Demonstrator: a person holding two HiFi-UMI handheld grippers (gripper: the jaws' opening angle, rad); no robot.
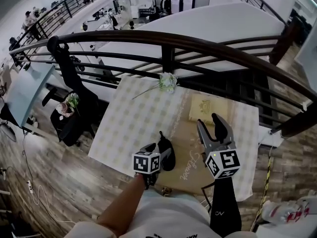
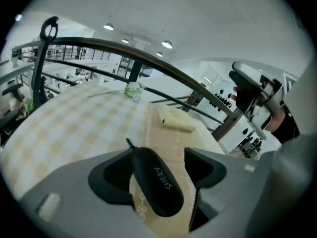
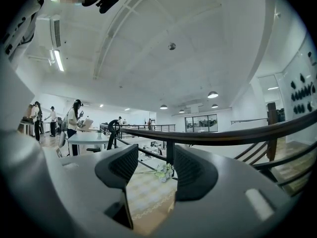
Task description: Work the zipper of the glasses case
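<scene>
At the left, the left claw is low over the table, its jaws apart around the black glasses case. The case leans against one jaw, with a gap showing before the other. A small zipper pull sticks up at the case's far end. Under it runs a beige runner, with a flower sprig at the table's far edge. Further right lies a pale yellow folded cloth. The right claw is raised, jaws apart with nothing between them.
</scene>
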